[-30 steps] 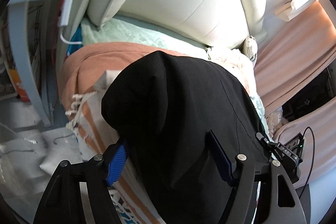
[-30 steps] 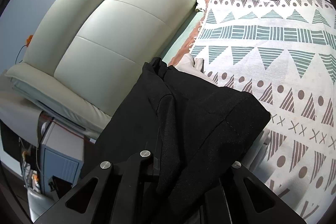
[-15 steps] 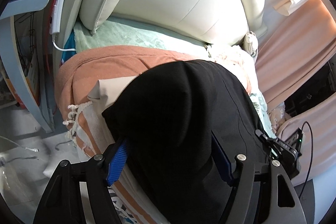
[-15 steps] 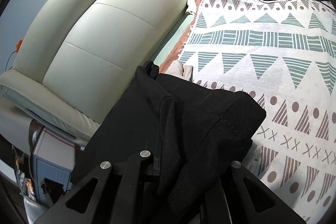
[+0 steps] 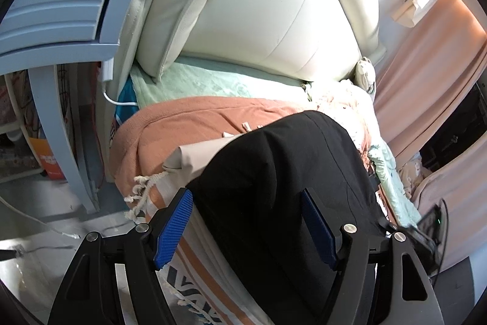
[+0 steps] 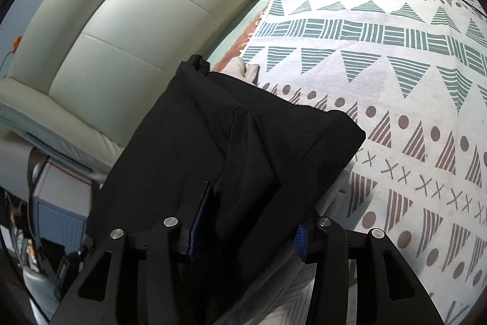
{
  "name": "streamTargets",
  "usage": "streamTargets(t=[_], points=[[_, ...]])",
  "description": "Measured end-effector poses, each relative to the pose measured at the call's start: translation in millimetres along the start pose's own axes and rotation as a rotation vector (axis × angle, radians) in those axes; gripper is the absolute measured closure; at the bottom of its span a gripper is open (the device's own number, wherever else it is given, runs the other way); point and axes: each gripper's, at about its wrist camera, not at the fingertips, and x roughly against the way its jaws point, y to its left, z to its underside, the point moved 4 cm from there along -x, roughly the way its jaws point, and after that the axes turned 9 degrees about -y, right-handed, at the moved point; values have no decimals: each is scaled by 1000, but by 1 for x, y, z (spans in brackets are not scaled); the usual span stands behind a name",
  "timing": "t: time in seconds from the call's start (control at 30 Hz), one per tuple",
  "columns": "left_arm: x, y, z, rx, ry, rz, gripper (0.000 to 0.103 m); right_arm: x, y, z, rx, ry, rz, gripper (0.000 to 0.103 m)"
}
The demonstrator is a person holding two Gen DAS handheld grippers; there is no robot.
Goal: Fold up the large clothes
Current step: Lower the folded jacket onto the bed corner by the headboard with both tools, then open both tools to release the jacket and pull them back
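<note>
A folded black garment (image 6: pixel 243 148) lies at the corner of a bed, on its patterned blanket (image 6: pixel 395 57) beside the cream headboard (image 5: pixel 274 5). The right tongs (image 6: pixel 246 221) are opening, cloth between the pads but no longer pinched; the left tongs (image 5: pixel 248 226) stand wide around the garment's edge, gripping nothing. With both grips off, the stack could slump open or slide off the corner. No container is in view.

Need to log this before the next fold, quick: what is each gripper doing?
Left gripper: open, black garment between its pads, not pinched.
Right gripper: jaws opening, garment between them.
</note>
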Motion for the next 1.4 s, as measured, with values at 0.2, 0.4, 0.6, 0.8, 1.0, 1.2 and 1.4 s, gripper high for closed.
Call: streamTargets(t=[0.2,0.4,0.6,0.8,1.0,1.2,1.4], points=[[2,0,-6,58,2,54,29,39,29,28,5,-12,-124,21],[-14,3,0,110,76,54,29,44,57,77,-7,59,-204,21],[-33,11,7,171,126,67,24,18,74,123,-9,151,-212,21],[-40,-4,-3,107,128,36,24,2,91,152,24,213,-223,36],[-52,-7,-13,65,117,19,24,2,108,156,75,194,-213,58],[-45,2,-2,0,104,-12,24,-7,102,170,66,188,-172,61],[-14,-4,10,-67,79,-34,24,4,77,181,33,174,-104,61]])
